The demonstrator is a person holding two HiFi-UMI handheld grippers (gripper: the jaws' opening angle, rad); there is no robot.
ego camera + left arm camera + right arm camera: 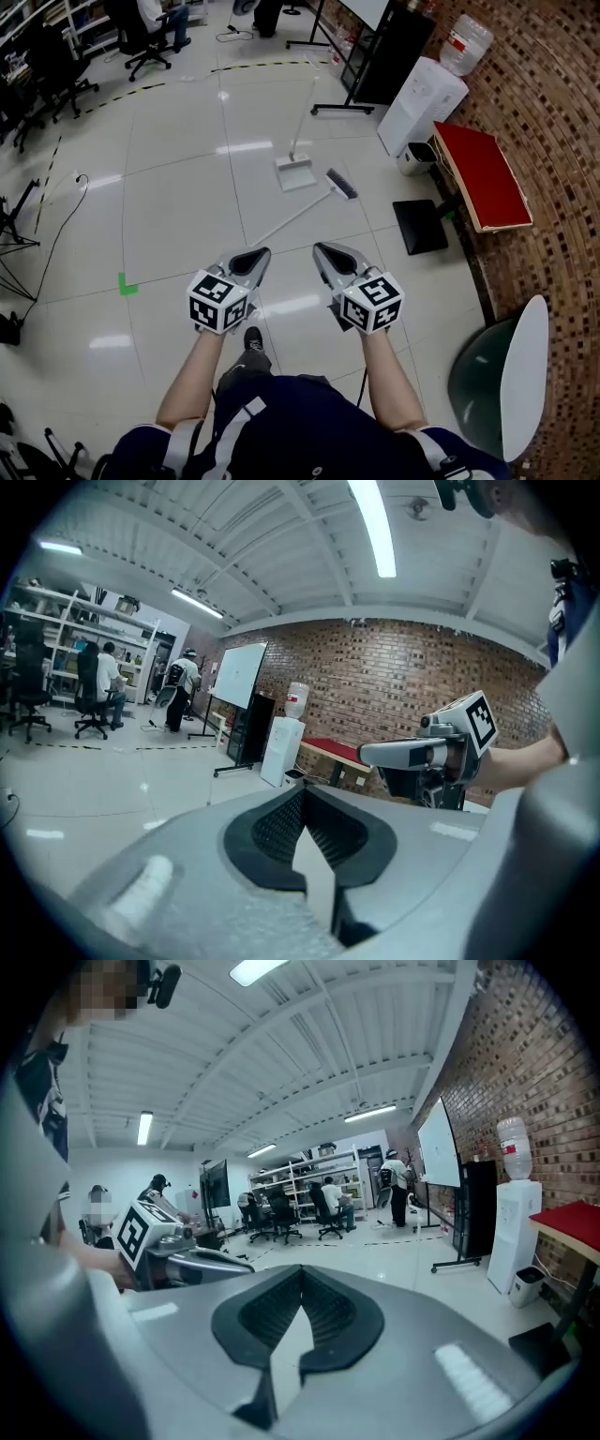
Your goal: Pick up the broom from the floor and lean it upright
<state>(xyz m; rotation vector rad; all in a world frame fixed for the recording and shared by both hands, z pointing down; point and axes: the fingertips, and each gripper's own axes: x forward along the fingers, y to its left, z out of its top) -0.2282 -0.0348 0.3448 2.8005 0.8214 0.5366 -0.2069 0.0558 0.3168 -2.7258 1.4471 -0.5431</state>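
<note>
Bare floor (187,178) up to the broom (300,213) — dustpan (295,174) just beyond, black mat (419,226) rightward.

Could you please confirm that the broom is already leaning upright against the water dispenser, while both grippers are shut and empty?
Not quite. The broom is not leaning against the water dispenser; it lies flat on the floor, as the head view shows. The rest holds: the left gripper and the right gripper are both shut and empty.

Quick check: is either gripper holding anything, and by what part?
Nothing. Left gripper and right gripper are shut and empty; the broom lies untouched on the floor.
</note>
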